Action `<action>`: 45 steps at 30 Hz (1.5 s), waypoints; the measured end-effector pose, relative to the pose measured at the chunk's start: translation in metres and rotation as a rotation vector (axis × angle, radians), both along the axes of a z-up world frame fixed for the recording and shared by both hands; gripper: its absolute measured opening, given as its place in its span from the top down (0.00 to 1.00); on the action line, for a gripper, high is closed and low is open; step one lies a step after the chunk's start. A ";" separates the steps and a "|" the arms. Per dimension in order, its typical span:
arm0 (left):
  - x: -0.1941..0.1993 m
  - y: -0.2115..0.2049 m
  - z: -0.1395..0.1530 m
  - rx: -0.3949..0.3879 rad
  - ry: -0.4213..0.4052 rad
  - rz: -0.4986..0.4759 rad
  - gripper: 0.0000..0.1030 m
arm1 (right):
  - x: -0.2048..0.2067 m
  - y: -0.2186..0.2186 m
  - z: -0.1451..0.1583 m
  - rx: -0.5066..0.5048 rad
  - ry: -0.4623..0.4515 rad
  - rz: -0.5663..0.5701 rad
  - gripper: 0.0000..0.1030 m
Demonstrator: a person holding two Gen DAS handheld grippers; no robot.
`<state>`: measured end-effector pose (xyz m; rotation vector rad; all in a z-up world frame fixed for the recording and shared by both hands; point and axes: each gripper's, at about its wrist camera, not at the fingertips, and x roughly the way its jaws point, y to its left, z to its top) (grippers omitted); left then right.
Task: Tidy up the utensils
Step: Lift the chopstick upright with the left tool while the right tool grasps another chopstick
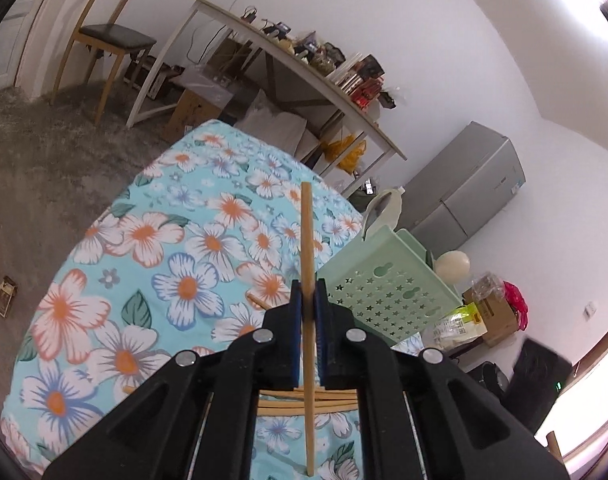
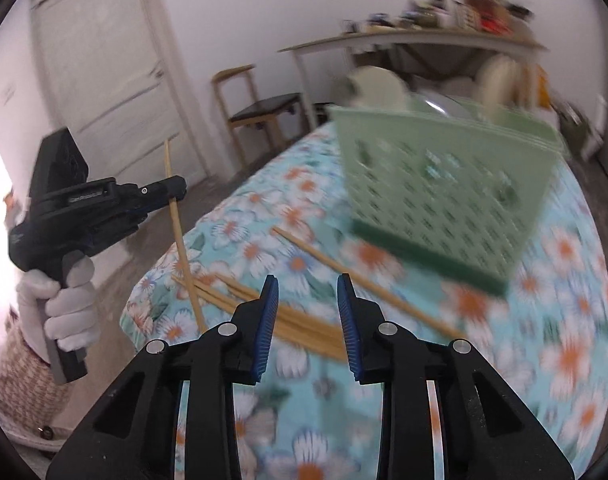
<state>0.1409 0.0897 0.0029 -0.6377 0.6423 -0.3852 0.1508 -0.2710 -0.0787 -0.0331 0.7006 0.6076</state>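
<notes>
My left gripper [image 1: 308, 292] is shut on one wooden chopstick [image 1: 307, 240] and holds it upright above the flowered tablecloth [image 1: 163, 248]. The right wrist view shows that gripper [image 2: 175, 190] at the left, with the chopstick [image 2: 179, 236] slanting down to the table edge. Several more chopsticks [image 2: 304, 328] lie in a loose pile on the cloth, one [image 2: 364, 284] apart from it. My right gripper [image 2: 308, 284] is open and empty just above the pile. A green perforated basket [image 2: 444, 188] stands behind the pile; it also shows in the left wrist view [image 1: 384, 280].
A long white desk [image 1: 304, 76] loaded with clutter stands by the wall. A wooden chair [image 1: 103, 36] stands on the floor beyond the table, and a grey fridge [image 1: 472, 184] is at the right. Boxes and bags [image 1: 488, 312] lie on the floor.
</notes>
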 end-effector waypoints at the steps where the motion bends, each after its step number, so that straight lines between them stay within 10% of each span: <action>1: -0.002 0.003 0.001 -0.004 -0.004 0.002 0.95 | 0.007 0.009 0.001 -0.023 -0.004 0.024 0.72; 24: -0.016 0.026 -0.004 -0.005 -0.024 0.023 0.95 | 0.097 0.135 -0.049 -0.513 0.040 0.323 0.74; 33: -0.015 0.019 -0.001 0.020 -0.032 0.031 0.95 | 0.102 0.134 -0.062 -0.501 0.057 0.289 0.91; 45: -0.027 0.000 0.024 0.099 -0.095 0.048 0.95 | 0.074 0.082 0.021 -0.369 -0.126 0.148 0.96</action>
